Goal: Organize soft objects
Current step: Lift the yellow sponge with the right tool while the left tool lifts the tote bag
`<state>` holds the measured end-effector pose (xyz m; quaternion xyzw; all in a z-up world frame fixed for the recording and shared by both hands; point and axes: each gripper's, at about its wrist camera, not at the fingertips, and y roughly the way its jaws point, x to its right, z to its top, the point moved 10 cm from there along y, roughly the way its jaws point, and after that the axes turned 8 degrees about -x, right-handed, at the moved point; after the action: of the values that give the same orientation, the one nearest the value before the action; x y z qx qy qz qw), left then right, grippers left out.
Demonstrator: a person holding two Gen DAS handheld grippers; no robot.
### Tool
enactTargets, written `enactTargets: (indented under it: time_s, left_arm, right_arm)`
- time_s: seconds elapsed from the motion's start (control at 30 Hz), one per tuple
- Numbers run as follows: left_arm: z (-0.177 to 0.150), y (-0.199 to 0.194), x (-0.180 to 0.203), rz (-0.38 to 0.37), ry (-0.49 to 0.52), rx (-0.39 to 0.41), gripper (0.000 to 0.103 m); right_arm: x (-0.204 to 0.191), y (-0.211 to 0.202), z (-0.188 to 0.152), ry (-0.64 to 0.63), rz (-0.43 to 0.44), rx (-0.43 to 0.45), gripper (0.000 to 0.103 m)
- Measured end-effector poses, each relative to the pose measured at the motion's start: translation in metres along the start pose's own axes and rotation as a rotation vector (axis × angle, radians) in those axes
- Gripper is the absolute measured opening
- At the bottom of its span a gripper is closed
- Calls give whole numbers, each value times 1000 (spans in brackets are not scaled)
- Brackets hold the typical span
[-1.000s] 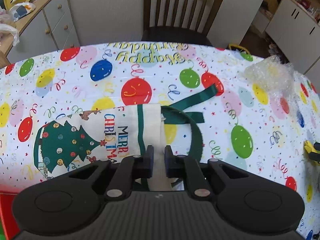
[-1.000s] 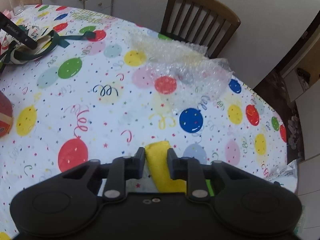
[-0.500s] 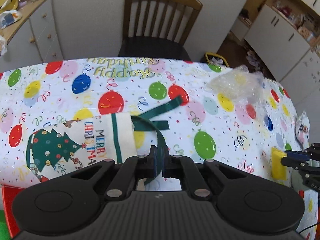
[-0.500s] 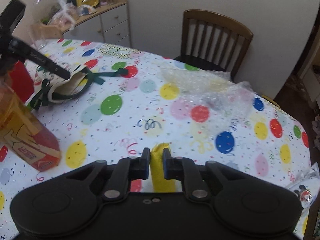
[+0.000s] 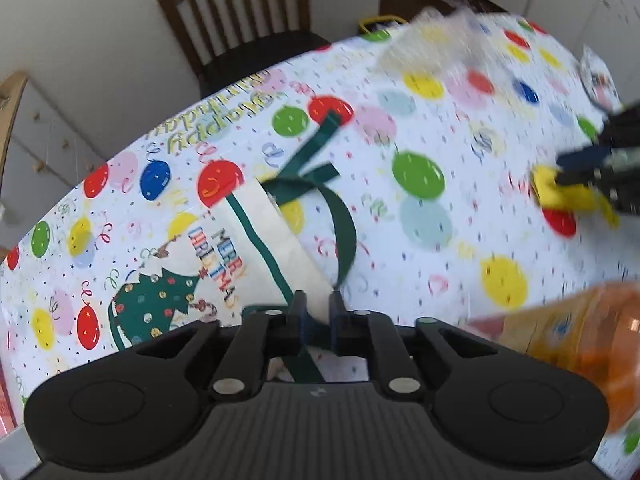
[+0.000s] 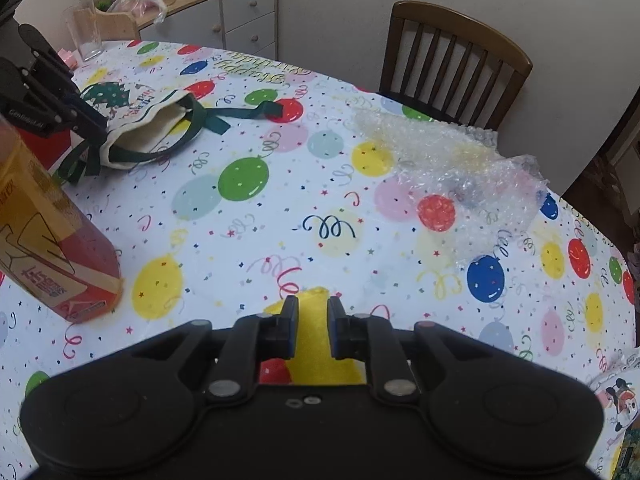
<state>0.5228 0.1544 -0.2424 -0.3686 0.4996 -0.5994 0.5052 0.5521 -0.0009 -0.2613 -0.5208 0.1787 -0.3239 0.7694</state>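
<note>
A cream Christmas tote bag (image 5: 256,256) with green handles lies on the balloon tablecloth (image 5: 440,240); it also shows in the right wrist view (image 6: 152,128), mouth lifted open. My left gripper (image 5: 317,312) is shut on the bag's rim and green handle (image 5: 344,236). My right gripper (image 6: 313,316) is shut on a yellow soft cloth (image 6: 316,344), held just above the table; that cloth also shows at the right of the left wrist view (image 5: 560,196).
A sheet of bubble wrap (image 6: 452,168) lies at the far right of the table. An orange drink carton (image 6: 44,248) stands near the bag. A wooden chair (image 6: 452,68) stands behind the table. A small printed packet (image 6: 620,396) lies at the right edge.
The left gripper has swung and tilted while holding the bag's rim, lifting the mouth open. The right gripper has carried the yellow cloth leftward, closer to the bag.
</note>
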Motion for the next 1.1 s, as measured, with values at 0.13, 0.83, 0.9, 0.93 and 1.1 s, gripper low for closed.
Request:
enactTargets:
  time_s: [0.13, 0.83, 0.9, 0.93, 1.1]
  left_arm:
    - [-10, 8, 3, 2, 35, -14, 83]
    - [-9, 48, -18, 188, -46, 37, 83]
    - [-9, 49, -21, 184, -75, 48, 71]
    - [-8, 49, -23, 175, -92, 53, 61]
    - [-6, 46, -21, 126, -140, 71, 35]
  right_arm:
    - [-2, -2, -1, -18, 10, -9, 22]
    - [18, 0, -30, -69, 11, -107, 62]
    - [16, 2, -31, -57, 34, -107, 62]
    - [14, 2, -32, -57, 45, -108, 62]
    - [5, 8, -38, -75, 60, -127, 62]
